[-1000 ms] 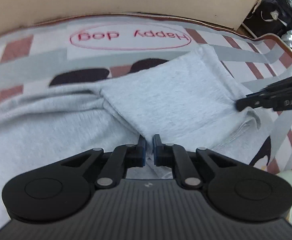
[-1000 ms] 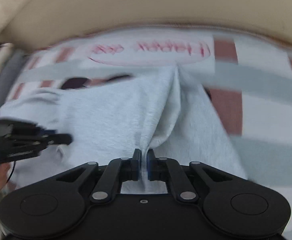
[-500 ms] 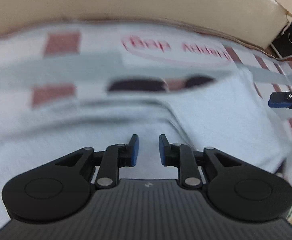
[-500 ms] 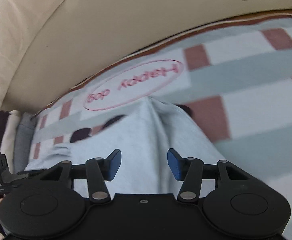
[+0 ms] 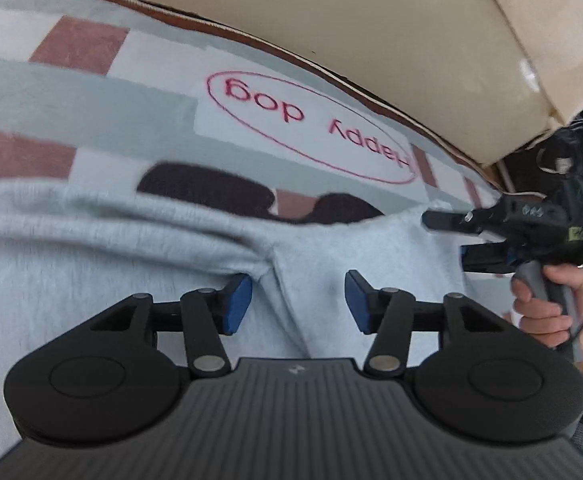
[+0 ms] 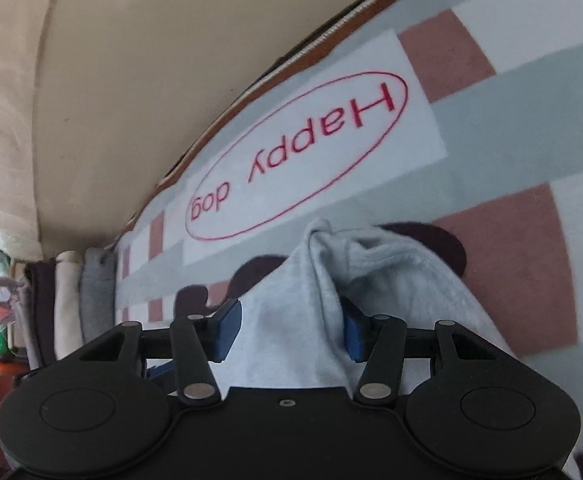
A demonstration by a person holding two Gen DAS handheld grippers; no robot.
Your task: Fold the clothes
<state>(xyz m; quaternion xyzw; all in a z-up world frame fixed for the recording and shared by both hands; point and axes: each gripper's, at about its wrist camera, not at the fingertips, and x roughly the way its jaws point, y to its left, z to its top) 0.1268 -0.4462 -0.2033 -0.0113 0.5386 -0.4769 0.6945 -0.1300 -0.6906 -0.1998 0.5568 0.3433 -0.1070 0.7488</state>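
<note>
1. A light grey fleece garment lies spread on a checked blanket of pale grey-green, white and dusty-pink blocks, which carries a red oval with the words "Happy dog".
2. The left gripper hangs low over the garment; its blue-padded fingers have just been opening and now stand apart, with a raised crease of the grey cloth lying between them and neither pad pressing on it.
3. The right gripper is also spread, its jaws just opened; a soft ridge of the garment rises between the pads, and the cloth brushes the right-hand pad without being pinched.
4. In the left wrist view the right gripper shows at the garment's far right edge, held by a person's hand.
5. A cream upholstered cushion borders the blanket behind.
6. Folded clothes stand stacked at the blanket's left end in the right wrist view.
</note>
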